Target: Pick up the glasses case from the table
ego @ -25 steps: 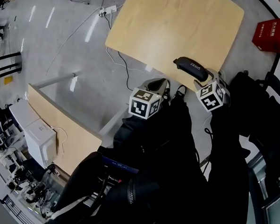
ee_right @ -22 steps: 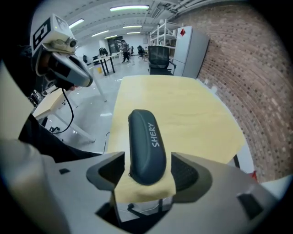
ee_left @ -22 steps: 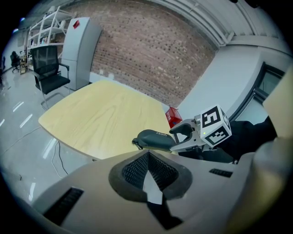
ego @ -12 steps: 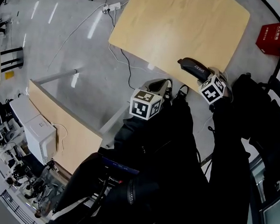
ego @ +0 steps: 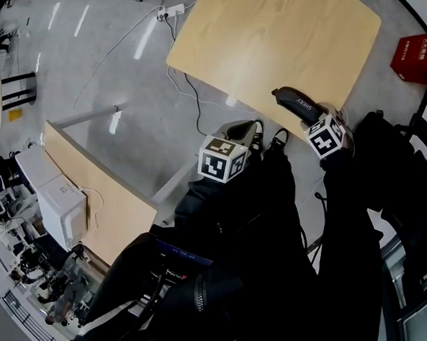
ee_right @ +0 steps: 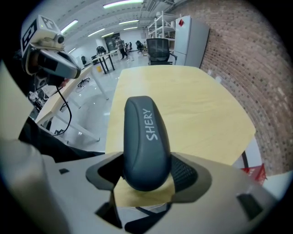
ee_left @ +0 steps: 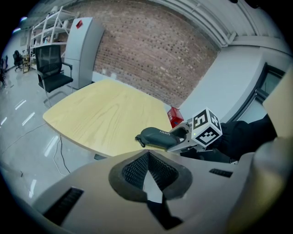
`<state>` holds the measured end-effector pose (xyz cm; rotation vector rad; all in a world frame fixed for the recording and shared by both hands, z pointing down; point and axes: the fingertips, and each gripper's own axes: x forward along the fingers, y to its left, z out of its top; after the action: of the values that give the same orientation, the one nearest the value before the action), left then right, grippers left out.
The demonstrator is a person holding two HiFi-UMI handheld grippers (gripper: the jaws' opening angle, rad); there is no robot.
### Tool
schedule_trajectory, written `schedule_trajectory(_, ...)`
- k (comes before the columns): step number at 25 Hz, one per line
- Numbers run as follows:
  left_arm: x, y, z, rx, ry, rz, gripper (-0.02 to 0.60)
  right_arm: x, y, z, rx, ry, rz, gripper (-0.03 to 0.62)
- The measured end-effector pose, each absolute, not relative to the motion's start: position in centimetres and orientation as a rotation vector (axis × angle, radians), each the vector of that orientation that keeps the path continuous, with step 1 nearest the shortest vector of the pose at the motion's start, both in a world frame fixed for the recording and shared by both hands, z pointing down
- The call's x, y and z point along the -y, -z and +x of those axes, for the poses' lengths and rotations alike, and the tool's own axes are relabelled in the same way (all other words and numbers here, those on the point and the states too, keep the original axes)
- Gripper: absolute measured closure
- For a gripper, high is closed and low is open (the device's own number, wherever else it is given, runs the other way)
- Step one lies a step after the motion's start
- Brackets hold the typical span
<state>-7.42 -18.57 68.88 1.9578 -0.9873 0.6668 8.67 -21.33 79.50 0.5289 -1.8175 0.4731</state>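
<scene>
A dark grey glasses case (ego: 297, 103) lettered SHERY lies at the near edge of the light wooden table (ego: 279, 40). My right gripper (ego: 315, 116) points steeply down over the case's near end. In the right gripper view the case (ee_right: 145, 137) lies between the jaws of the right gripper (ee_right: 146, 172). Those jaws have just been opening; a gap shows beside the left pad. My left gripper (ego: 248, 129) hangs off the table's edge, left of the case. Its pads (ee_left: 137, 169) meet at the tips with nothing between them. The left gripper view shows the case (ee_left: 158, 137) and the right gripper (ee_left: 183, 137).
A red box (ego: 422, 56) sits on the floor beyond the table's right side. A second wooden desk (ego: 96, 195) stands to the lower left. Cables (ego: 182, 92) and a power strip (ego: 169, 12) lie on the grey floor. An office chair (ee_left: 52, 73) stands beyond the table.
My right gripper has come down over the near end of the case, and its marker cube now sits closer to the case. The left gripper has stayed put.
</scene>
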Motion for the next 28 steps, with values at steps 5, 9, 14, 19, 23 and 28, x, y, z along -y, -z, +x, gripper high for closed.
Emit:
schedule_trajectory(5,18.4,-68.5,-7.4,0.988,-0.665,1.968,0.583,21.0,-77.7,8.4,1.902,-0.650,0.666,0.276)
schedule_trajectory(9,18.5,-67.7,-7.1,0.984,-0.657,1.986,0.583,20.6,-75.8,8.4,1.963,-0.793,0.791,0.276)
schedule_trajectory(14,18.3,-66.5,-6.7,0.987,-0.649,2.014,0.583,20.4,-71.9,7.9,2.109,-0.950,0.967,0.276)
schedule_trajectory(19,19.4,-63.3,-6.0,1.020,-0.601,2.103,0.583,21.3,-65.3,7.7,2.330,-0.996,1.175,0.276)
schedule_trajectory(23,21.3,-59.2,-5.2,1.062,-0.509,2.219,0.583,22.3,-59.2,7.8,2.488,-0.917,1.295,0.276)
schedule_trajectory(28,23.0,-52.6,-4.0,1.132,-0.379,2.389,0.583,22.3,-51.9,8.1,2.611,-0.767,1.400,0.276)
